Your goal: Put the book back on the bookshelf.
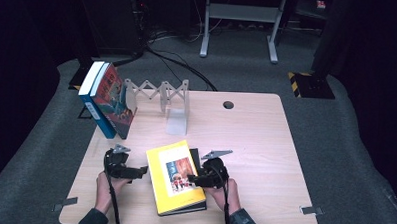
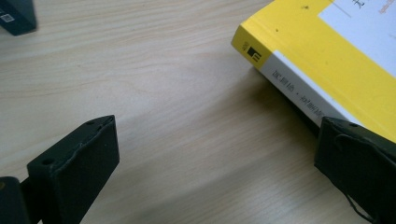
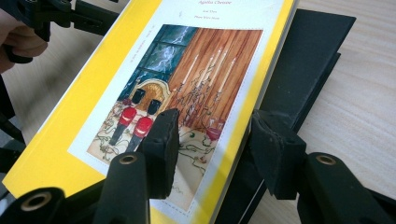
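Observation:
A yellow book (image 1: 176, 176) with a picture on its cover lies near the table's front edge, on top of a black book (image 1: 195, 154). My right gripper (image 1: 190, 181) is at its right edge. In the right gripper view one jaw sits over the cover (image 3: 93, 121) and the other beside the edge, above the black book (image 3: 308, 60). The gripper (image 3: 215, 130) shows a gap around that edge, so it is open. My left gripper (image 1: 142, 171) is wide open at the spine side. In its own view, the left gripper (image 2: 217, 140) has its right jaw next to the yellow spine (image 2: 299, 88).
Two books (image 1: 107, 99), one blue and one red, stand leaning at the back left of the wooden table (image 1: 255, 144). A white folding rack (image 1: 159, 95) stands behind the middle. A cable hole (image 1: 228, 104) lies further right. A dark book corner (image 2: 16, 16) shows ahead of the left gripper.

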`<state>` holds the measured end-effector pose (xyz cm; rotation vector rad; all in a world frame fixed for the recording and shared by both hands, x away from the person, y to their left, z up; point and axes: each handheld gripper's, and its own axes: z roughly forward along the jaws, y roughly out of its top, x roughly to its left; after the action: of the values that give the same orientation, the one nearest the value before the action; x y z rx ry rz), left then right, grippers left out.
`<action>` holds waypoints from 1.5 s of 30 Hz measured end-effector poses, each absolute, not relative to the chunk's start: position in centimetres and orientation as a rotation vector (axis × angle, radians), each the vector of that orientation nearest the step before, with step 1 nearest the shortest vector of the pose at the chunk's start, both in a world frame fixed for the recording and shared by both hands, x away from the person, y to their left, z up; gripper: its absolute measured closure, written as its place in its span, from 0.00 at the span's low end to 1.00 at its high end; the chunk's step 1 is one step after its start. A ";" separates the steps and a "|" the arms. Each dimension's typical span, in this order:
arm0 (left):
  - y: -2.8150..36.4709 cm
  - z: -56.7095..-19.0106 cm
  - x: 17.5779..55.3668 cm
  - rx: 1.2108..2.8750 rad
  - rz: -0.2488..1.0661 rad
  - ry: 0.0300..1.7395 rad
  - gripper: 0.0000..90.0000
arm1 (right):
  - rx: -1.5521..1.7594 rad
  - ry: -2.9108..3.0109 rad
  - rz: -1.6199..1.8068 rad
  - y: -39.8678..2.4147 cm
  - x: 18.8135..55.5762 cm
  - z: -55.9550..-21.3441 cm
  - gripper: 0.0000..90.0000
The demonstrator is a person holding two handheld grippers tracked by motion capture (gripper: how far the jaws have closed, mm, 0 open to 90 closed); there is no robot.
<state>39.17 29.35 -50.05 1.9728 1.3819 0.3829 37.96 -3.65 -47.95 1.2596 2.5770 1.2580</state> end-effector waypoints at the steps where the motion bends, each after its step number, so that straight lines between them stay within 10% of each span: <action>1: 29.5 -50.0 39.3 1.988 0.386 1.375 0.00 | 1.282 2.572 1.261 -3.6 37.9 -48.0 0.58; 45: 27.9 -48.4 41.9 1.949 0.239 1.351 0.00 | 1.337 2.530 1.277 -2.3 37.3 -48.2 0.57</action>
<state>41.89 27.92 -48.41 1.9488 1.3509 0.2386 37.35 -2.31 -48.16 1.3367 2.5304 1.2766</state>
